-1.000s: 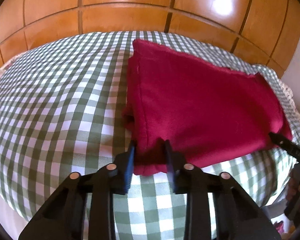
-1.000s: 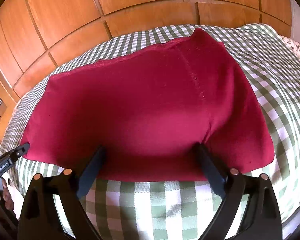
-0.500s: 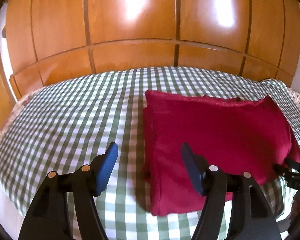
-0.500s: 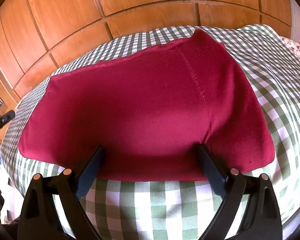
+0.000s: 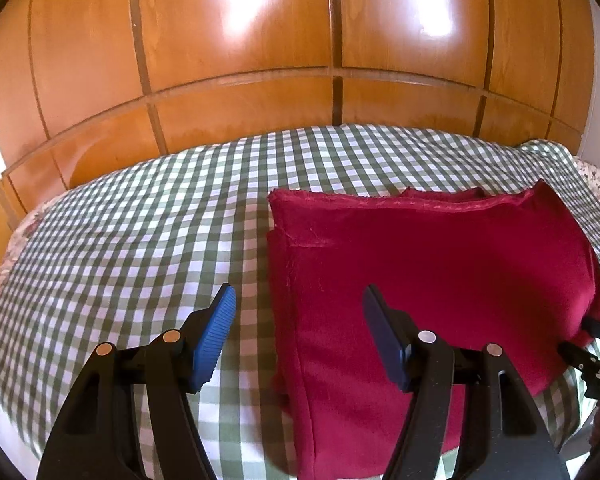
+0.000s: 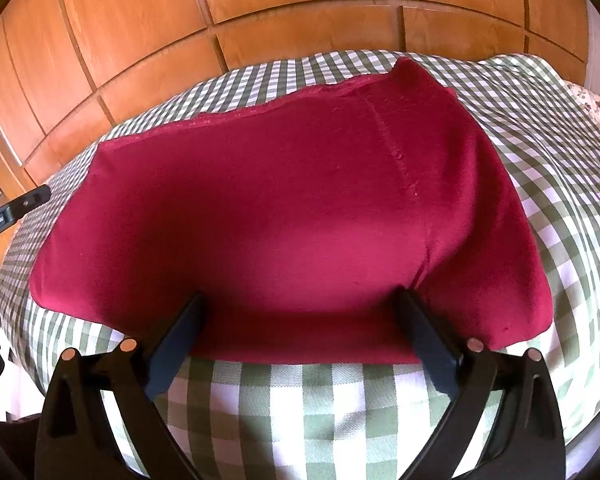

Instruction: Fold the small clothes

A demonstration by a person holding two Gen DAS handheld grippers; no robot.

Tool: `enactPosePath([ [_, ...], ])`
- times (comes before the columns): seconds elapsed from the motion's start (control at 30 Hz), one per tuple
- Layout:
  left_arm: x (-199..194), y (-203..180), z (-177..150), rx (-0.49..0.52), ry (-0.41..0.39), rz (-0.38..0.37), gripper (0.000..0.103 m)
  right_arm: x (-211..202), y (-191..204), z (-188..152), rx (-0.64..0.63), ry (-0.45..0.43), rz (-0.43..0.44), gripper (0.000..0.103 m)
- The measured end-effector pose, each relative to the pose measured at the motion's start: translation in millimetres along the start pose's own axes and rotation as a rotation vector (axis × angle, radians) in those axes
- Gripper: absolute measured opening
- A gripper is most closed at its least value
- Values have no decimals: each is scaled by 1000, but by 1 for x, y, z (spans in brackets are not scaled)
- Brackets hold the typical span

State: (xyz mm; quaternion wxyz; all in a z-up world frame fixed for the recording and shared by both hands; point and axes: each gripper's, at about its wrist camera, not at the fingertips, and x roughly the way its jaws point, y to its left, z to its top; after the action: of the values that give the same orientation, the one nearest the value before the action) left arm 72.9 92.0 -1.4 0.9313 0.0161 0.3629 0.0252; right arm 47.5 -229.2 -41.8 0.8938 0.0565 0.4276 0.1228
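At the bottom of each wrist view, the left gripper (image 5: 296, 308) and right gripper (image 6: 300, 312) hover with jaws wide apart, holding nothing, apparently so the fold can settle. The folded crimson garment (image 6: 268, 208) lies flat on the green-checked bed (image 5: 132, 240), centre and right of frame. Wooden wardrobe doors (image 5: 236, 40) fill the top.

Small white lettering on the left claw (image 6: 14, 212) at the right wrist view's left edge, too blurred to read
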Motion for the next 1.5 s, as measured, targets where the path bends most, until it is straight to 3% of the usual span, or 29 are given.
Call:
enactPosePath([
  [0.17, 31, 11, 5, -45, 81, -57, 61, 1, 2, 0, -2, 3, -5, 100],
  [0.23, 51, 18, 8, -80, 144, -99, 33, 2, 3, 1, -3, 4, -9, 101],
  [0.33, 78, 30, 14, -161, 195, -160, 9, 4, 3, 2, -6, 4, -12, 101],
  [0.43, 101, 39, 0, -227, 219, -145, 9, 4, 4, 2, -10, 4, -12, 101],
  [0.6, 89, 35, -4, -219, 169, -106, 11, 3, 1, 6, -17, 28, 12, 101],
  [0.63, 85, 34, -3, -218, 168, -80, 25, 1, 0, 9, -14, 39, 26, 101],
  [0.7, 72, 36, 1, -220, 144, -18, 43, -9, -5, 16, 7, 41, 66, 99],
  [0.9, 14, 27, -6, -207, 37, -41, 44, -45, -63, 47, 189, -96, 69, 99],
  [1.03, -6, 2, -17, -170, 32, -116, 44, -23, -112, 64, 313, -64, 74, 95],
  [1.13, -4, -13, -29, -144, 73, -166, 44, 6, -128, 62, 385, 31, 168, 75],
  [1.27, 18, -27, -44, -116, 174, -168, 44, 14, -121, 59, 319, 65, 152, 69],
  [1.33, 19, -30, -47, -119, 170, -173, 45, 13, -121, 61, 314, 88, 148, 53],
  [1.4, 20, -29, -47, -127, 172, -179, 45, 12, -118, 64, 315, 105, 174, 30],
  [1.5, 20, -23, -46, -160, 177, -212, 47, 2, -95, 75, 260, 116, 172, 27],
])
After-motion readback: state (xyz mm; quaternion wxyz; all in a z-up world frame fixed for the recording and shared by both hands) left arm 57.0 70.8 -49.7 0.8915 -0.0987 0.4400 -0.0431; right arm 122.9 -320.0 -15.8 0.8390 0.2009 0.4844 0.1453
